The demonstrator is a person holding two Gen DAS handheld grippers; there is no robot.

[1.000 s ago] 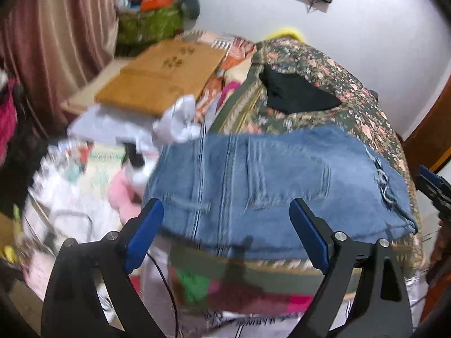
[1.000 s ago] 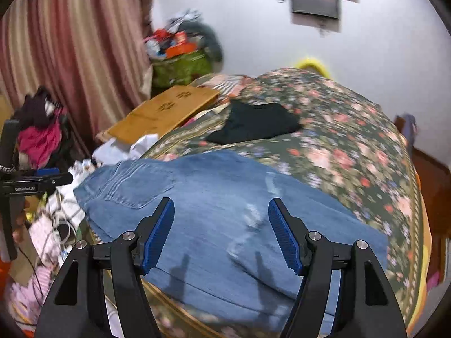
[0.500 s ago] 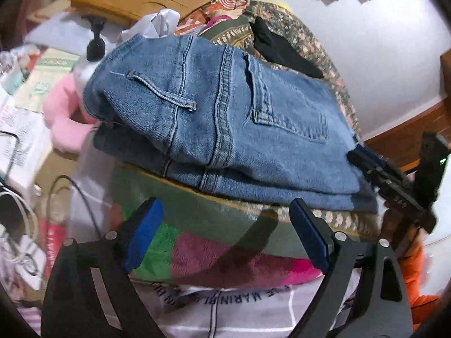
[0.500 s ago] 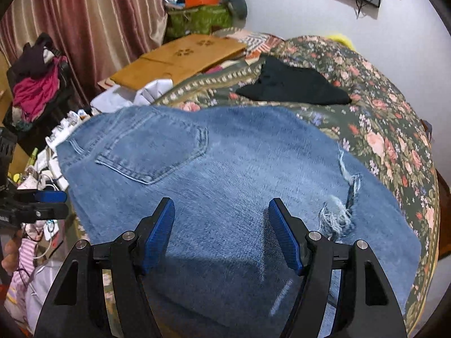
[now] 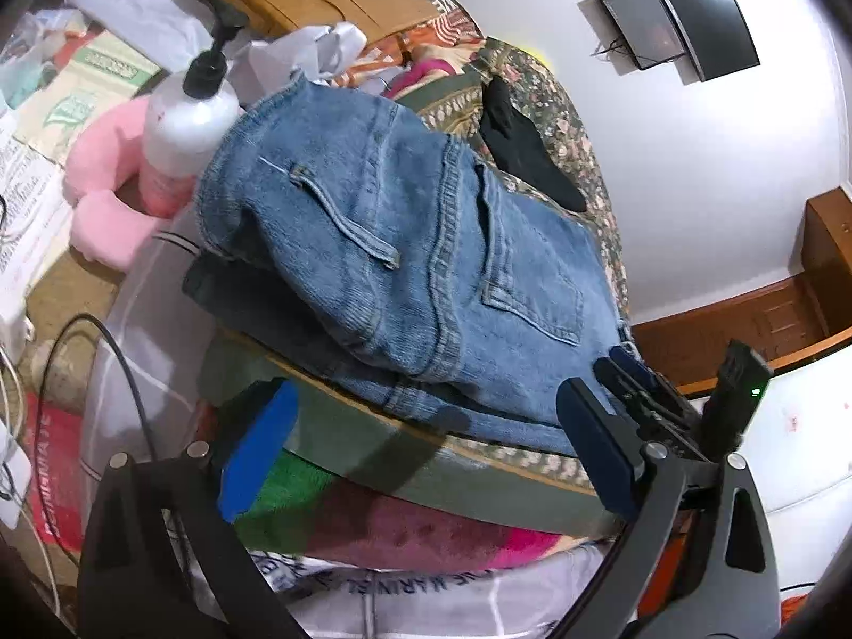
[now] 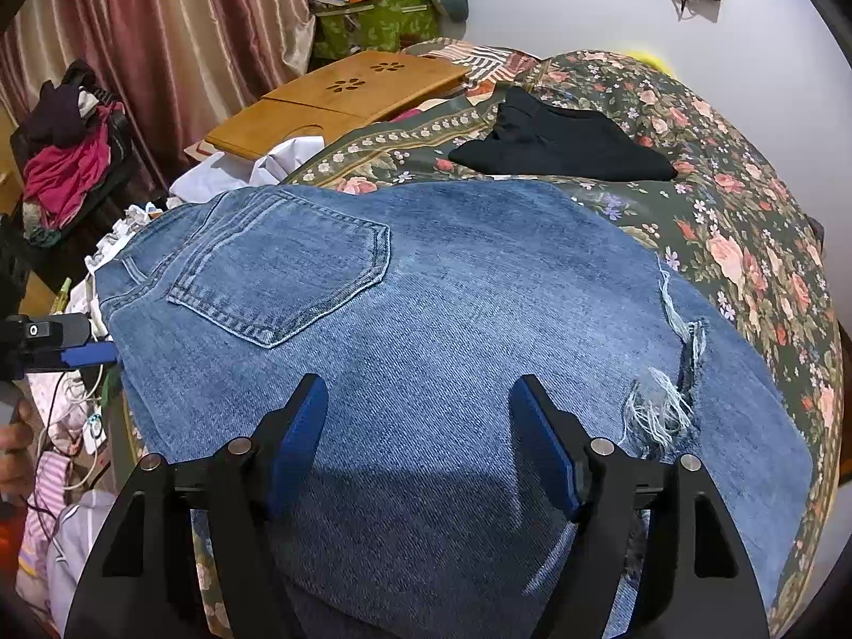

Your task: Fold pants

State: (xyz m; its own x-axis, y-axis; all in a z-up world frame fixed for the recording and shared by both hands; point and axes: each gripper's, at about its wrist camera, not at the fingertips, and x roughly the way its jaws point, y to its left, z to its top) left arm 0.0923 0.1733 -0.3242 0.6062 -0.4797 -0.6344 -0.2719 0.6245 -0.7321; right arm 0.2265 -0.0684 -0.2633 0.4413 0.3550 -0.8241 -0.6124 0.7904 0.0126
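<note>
Folded blue jeans (image 5: 404, 266) lie on the floral bedspread (image 5: 559, 122) at the bed's edge, back pocket up. In the right wrist view the jeans (image 6: 436, 330) fill the middle, with a frayed rip (image 6: 665, 399) at the right. My left gripper (image 5: 426, 452) is open and empty, just below the jeans at the waistband end. My right gripper (image 6: 426, 442) is open and empty, low over the denim. It also shows in the left wrist view (image 5: 633, 378) at the jeans' right edge. The left gripper shows in the right wrist view (image 6: 80, 354) at the left edge.
A black garment (image 6: 564, 146) lies on the bed behind the jeans. A wooden lap table (image 6: 341, 101) sits at the back left. A white pump bottle (image 5: 186, 117), a pink plush toy (image 5: 106, 197), cables and papers crowd the floor beside the bed. Striped curtains (image 6: 160, 42) hang at the left.
Both grippers have moved closer to the jeans. The left one dropped below the bed's edge near the waistband. The right one came down low over the denim.
</note>
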